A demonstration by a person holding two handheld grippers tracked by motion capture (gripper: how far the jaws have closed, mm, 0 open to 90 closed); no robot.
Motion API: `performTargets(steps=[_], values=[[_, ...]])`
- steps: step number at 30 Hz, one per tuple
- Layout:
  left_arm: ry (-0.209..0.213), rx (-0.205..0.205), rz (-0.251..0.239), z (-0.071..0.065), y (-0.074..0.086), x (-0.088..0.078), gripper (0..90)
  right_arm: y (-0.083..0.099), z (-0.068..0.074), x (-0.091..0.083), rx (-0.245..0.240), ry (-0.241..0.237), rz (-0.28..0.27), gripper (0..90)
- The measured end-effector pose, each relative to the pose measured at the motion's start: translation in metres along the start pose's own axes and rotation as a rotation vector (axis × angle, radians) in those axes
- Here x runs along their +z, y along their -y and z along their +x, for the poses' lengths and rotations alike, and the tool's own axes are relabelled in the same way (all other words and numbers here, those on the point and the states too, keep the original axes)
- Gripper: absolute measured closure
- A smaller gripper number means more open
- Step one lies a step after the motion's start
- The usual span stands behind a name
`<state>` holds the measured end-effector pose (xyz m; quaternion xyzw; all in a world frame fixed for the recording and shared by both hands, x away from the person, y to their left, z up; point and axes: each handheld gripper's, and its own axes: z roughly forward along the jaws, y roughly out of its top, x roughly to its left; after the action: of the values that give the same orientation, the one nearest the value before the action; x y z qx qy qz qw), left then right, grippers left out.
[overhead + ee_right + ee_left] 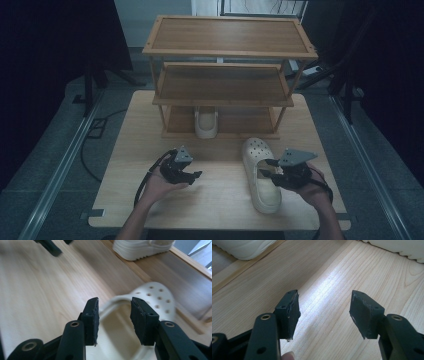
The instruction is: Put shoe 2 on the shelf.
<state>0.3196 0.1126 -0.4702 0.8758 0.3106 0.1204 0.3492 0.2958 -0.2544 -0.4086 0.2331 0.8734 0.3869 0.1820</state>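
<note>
Right gripper (pixel 271 168) hovers with jaws apart over the white clog (pixel 261 172); left gripper (pixel 191 176) stands wide over bare table (pixel 220 200).

We find open worktop (pixel 220 190) between our hands. The cream clog (pixel 261 172) blocks the right side; far off, the shelf rack (pixel 225 90) bars passage, another clog (pixel 206 122) occupying its bottom tier's left part.

Looked like a lab or recording studio: light wooden table (pixel 150 150) on grey carpet, black curtains (pixel 45 40) either side, metal floor rails (pixel 60 170), loose cables, three-tier bamboo shoe rack (pixel 225 50) staged on top.
</note>
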Motion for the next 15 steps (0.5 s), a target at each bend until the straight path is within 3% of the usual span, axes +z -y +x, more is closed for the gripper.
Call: performTargets(steps=[7, 10, 15], values=[[0.001, -0.012, -0.020, 0.002, 0.001, -0.004, 41.1, -0.019, -0.030, 0.004, -0.062, -0.054, 0.090, 53.6], [0.002, -0.024, -0.026, 0.004, 0.002, -0.005, 41.2, -0.026, -0.038, 0.008, -0.077, -0.111, 0.120, 46.6], [0.003, -0.031, -0.025, 0.005, 0.004, -0.007, 41.2, -0.033, -0.049, 0.019, -0.112, -0.150, 0.209, 43.0]])
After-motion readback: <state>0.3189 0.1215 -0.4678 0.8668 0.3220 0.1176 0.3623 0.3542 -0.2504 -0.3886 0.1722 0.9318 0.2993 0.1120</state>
